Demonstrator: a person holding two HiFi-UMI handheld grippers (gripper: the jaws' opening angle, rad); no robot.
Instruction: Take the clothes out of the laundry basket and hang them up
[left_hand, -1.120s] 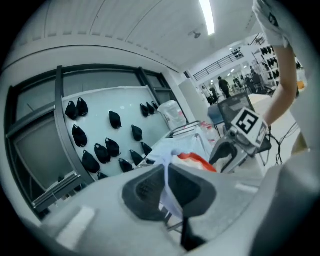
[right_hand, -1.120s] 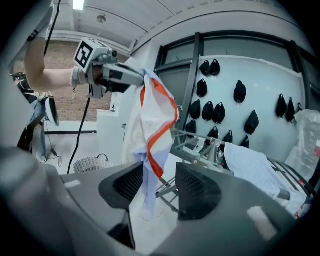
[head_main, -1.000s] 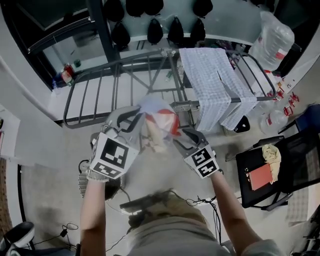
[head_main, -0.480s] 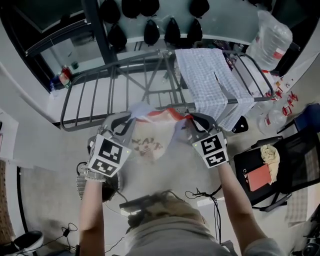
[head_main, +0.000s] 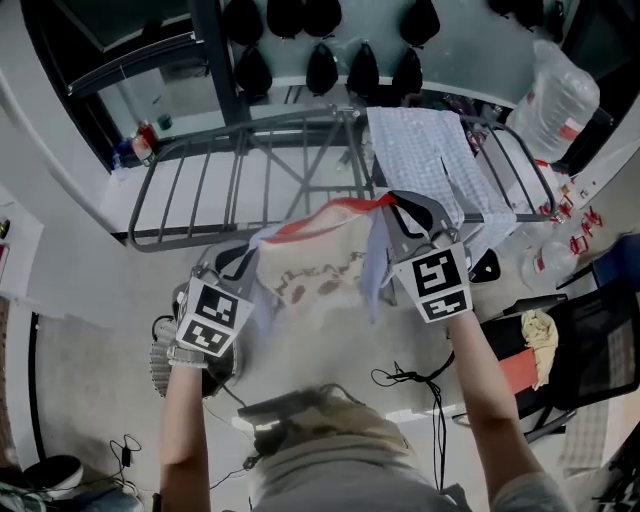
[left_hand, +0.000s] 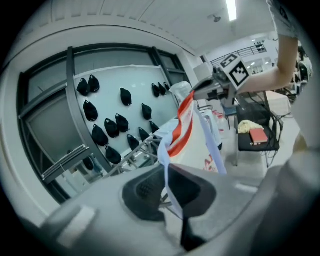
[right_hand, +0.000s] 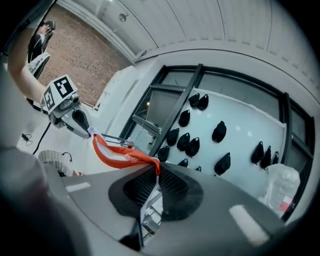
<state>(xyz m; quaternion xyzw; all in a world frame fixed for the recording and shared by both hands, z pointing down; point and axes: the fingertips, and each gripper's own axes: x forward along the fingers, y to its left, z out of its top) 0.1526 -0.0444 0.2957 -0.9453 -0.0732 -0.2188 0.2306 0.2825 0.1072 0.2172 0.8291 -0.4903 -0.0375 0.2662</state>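
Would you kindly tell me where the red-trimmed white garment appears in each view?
Head view: white garment at centre, stretched between left gripper and right gripper, whose jaws have just been closing on it.
Left gripper view: right of centre, rising from the jaws.
Right gripper view: left of centre, red trim running from the jaws.
Shared landmark: the wall-hung black shapes.

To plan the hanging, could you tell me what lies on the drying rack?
A checked cloth drapes over the right side of the drying rack; the held garment hides its near middle.
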